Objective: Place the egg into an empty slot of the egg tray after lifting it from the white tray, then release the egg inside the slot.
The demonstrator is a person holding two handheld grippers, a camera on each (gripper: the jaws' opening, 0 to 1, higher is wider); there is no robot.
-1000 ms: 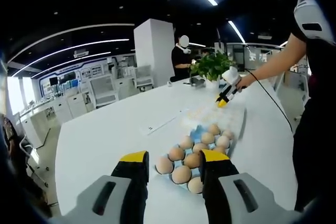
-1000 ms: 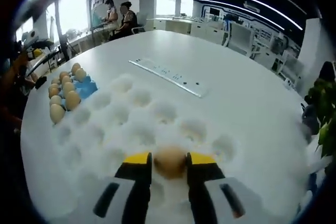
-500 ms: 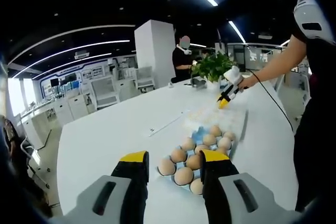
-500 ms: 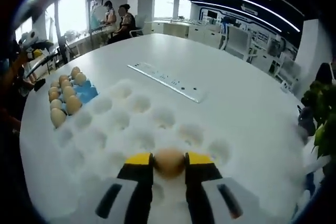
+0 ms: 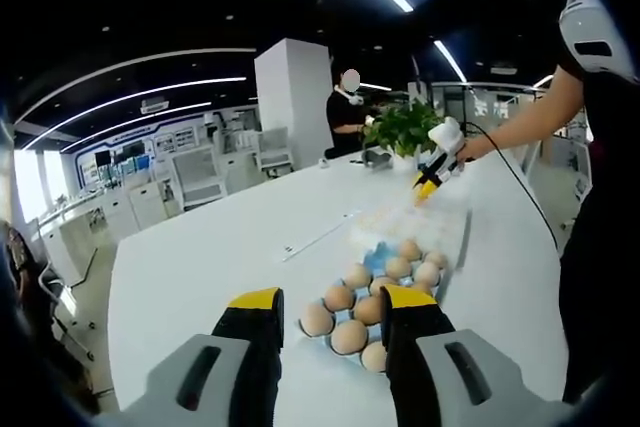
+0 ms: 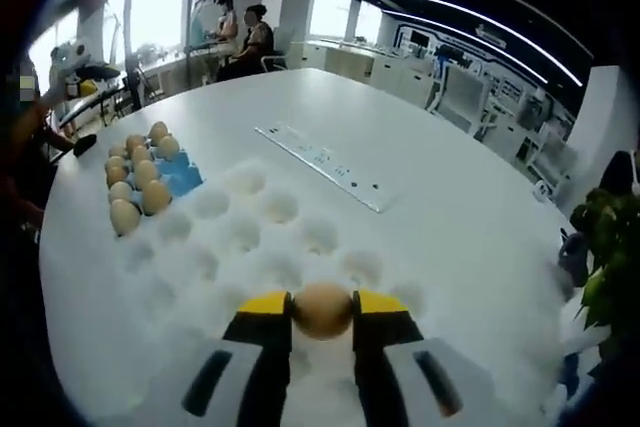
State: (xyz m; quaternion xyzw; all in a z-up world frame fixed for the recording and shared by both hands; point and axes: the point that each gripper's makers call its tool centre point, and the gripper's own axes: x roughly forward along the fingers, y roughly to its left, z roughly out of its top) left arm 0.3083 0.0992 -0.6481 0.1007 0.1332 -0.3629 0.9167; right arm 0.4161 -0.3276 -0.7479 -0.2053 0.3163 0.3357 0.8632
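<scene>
In the right gripper view, my right gripper (image 6: 322, 305) is shut on a brown egg (image 6: 322, 310), held a little above the near part of the white dimpled tray (image 6: 250, 237). The blue egg tray (image 6: 186, 176) lies at the left with several brown eggs (image 6: 132, 192) in it; part of its blue surface is bare. In the left gripper view, my left gripper (image 5: 332, 302) hangs open with nothing between its jaws, just in front of the blue egg tray (image 5: 378, 250) and its eggs (image 5: 349, 336). Beyond it lies the white tray (image 5: 400, 217), and the right gripper (image 5: 435, 172) hovers over its far side in a person's hand.
Both trays rest on a large white table (image 6: 440, 197). A long white strip (image 6: 322, 166) lies past the white tray. A potted plant (image 5: 403, 130) stands at the table's far end. People (image 6: 245, 35) are in the background, and a person's body (image 5: 600, 197) stands at the table edge.
My right gripper has lifted the egg slightly higher above the white tray, and its view has pulled back. The left gripper has barely moved.
</scene>
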